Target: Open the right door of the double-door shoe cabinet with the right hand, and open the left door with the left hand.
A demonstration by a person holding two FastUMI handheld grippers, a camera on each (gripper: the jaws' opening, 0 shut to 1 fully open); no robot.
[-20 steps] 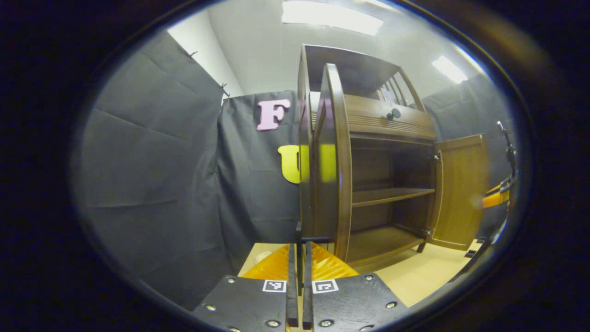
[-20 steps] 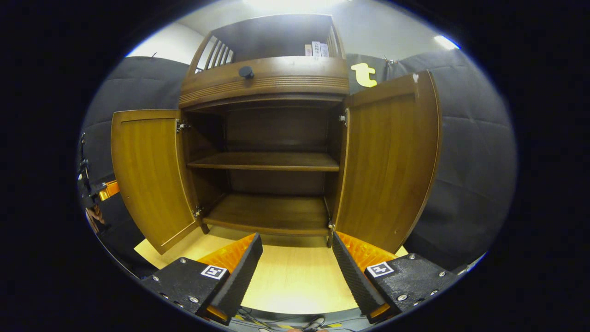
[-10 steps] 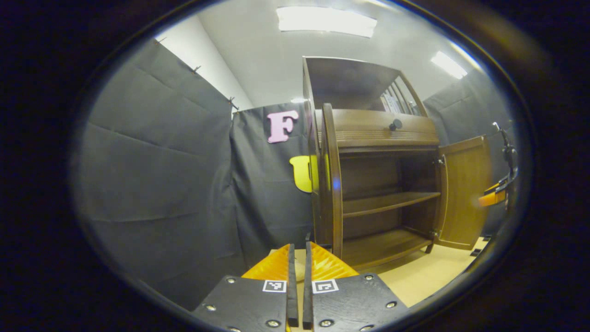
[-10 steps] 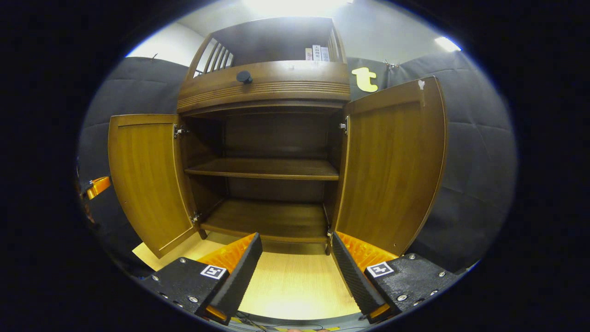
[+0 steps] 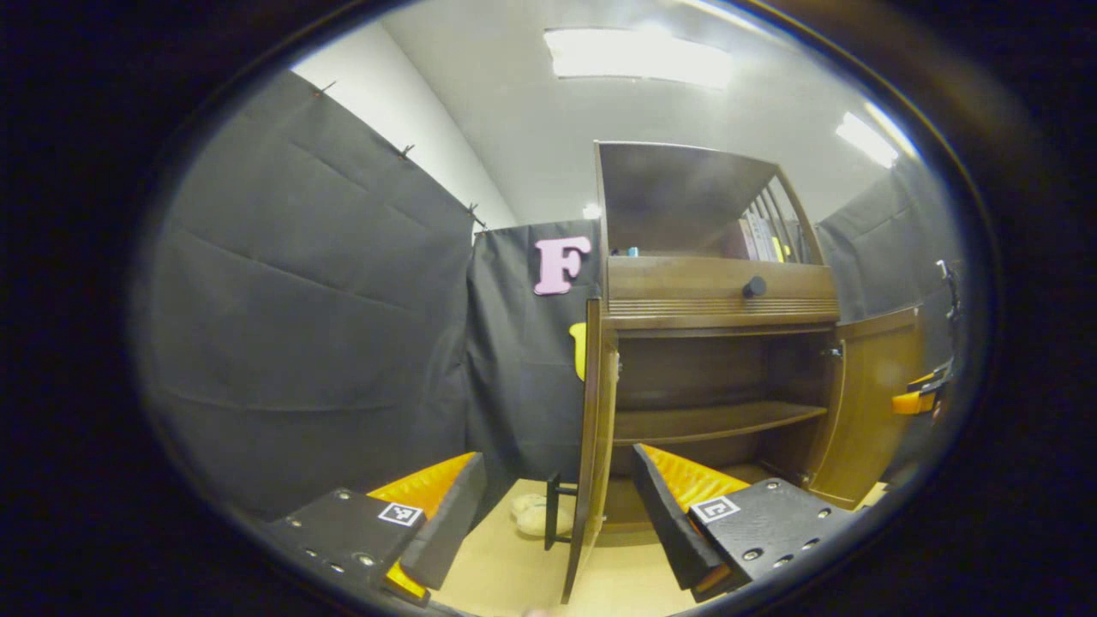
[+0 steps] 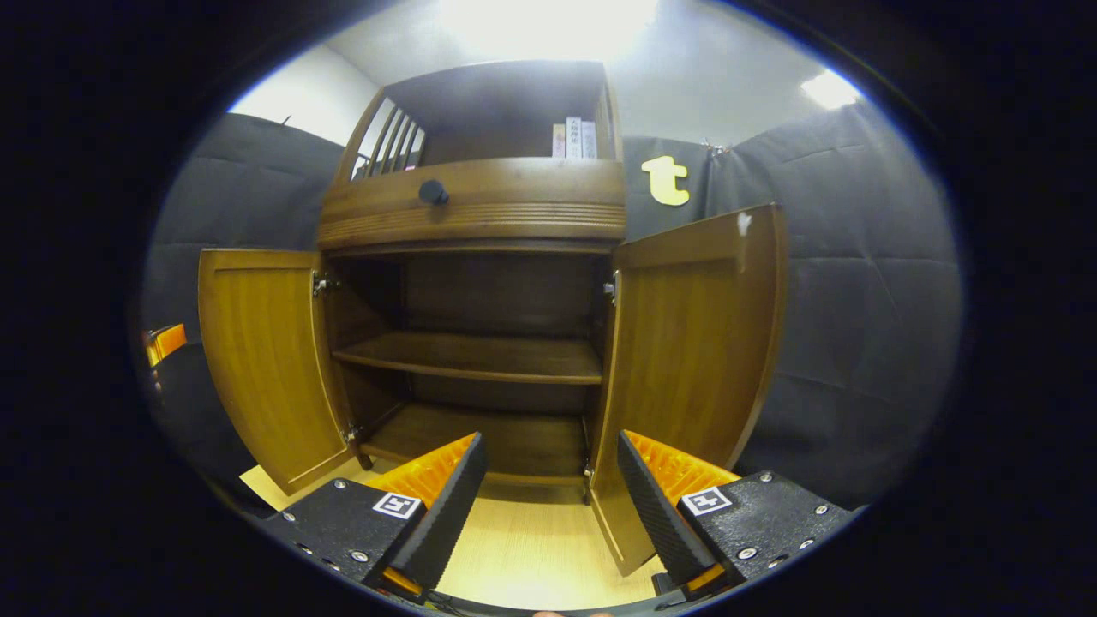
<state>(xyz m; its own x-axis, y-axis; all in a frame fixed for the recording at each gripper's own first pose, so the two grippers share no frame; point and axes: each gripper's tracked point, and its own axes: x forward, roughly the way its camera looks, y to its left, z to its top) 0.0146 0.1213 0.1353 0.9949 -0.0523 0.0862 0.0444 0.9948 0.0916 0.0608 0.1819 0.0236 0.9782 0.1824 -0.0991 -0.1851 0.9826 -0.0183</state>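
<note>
The brown wooden shoe cabinet faces me with both doors swung wide. In the right gripper view the left door stands out to the left and the right door out to the right. My right gripper is open, low in front of the cabinet and touching nothing. In the left gripper view the left door is edge-on with its black handle on the outer side. My left gripper is open, its fingers apart on either side of that edge. The right door stands open beyond.
Two bare shelves lie inside. Above them is a drawer with a black knob, and books stand on the top shelf. A small pale object lies on the light wooden floor. Black cloth walls close the booth.
My left gripper was shut at the left door's handle; it has opened and drawn back. The right gripper stayed open and drifted a little back from the cabinet.
</note>
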